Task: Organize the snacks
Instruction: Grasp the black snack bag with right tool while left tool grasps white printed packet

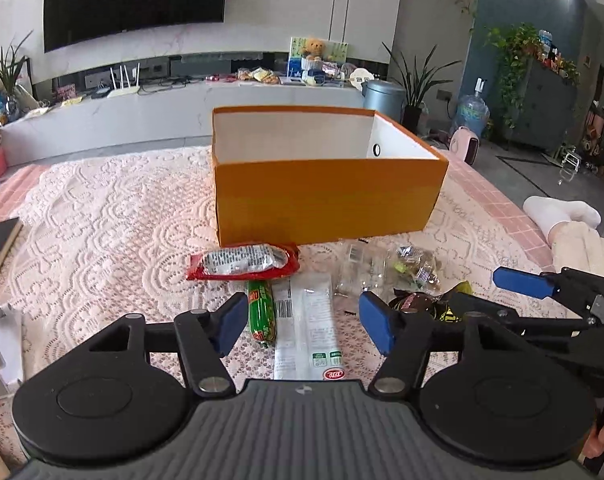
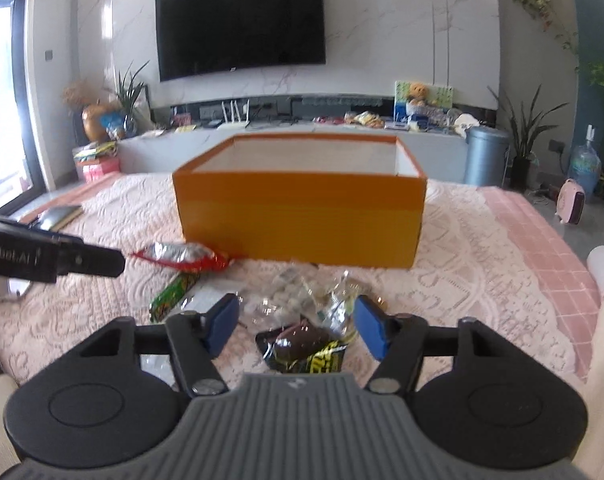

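Both grippers are held open, nothing gripped: the left gripper [image 1: 304, 322] above the green sausage [image 1: 260, 313], the right gripper [image 2: 297, 328] above the dark wrapper [image 2: 302, 346], orange box [image 2: 302, 220] behind.

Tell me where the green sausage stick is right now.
The green sausage stick lies on the lace cloth in front of the orange box, between the red packet and the white wrapper, inside the open left gripper.
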Motion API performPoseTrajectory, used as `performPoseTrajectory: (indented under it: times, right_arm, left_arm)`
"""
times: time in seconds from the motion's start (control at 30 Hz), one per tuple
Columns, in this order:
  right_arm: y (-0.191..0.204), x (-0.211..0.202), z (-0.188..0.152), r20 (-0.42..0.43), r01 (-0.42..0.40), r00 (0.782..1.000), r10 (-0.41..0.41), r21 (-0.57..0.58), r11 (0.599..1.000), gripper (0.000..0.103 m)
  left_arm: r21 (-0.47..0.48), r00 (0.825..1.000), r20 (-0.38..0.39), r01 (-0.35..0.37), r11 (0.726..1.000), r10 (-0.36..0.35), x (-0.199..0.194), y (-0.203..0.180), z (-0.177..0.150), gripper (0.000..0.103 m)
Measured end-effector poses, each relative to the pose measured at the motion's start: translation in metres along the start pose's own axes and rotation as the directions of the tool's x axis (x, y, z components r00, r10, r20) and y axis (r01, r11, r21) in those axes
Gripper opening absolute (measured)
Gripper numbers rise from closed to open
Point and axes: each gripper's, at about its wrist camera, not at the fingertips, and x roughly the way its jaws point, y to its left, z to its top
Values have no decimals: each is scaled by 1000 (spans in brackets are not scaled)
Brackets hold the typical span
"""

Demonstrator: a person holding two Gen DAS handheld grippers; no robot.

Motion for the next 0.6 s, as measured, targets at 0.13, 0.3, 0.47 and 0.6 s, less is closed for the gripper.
performPoseTrajectory:
  times: [0.13, 0.3, 0.47, 0.6]
  right_arm:
    - [3, 12, -3, -12, 1, 1000, -1, -17, 1000, 58]
    - [10, 29, -1, -16, -4, 1000, 4, -47, 999, 53]
    - [13, 49, -3, -57, -13, 998, 9, -74, 997, 53]
    - [18, 66, -11, -96, 12, 995, -25, -138, 990, 53]
  left_arm:
    - [-5, 1000, -30, 7, 1000, -7, 14, 0, -6, 73]
    - [-7, 997, -72, 13, 1000, -14, 35, 2, -10, 71]
    - [-22, 995, -93, 32, 999, -34, 50, 6, -15, 71]
    - [-16, 992, -112, 60, 998, -61, 62, 4, -19, 71]
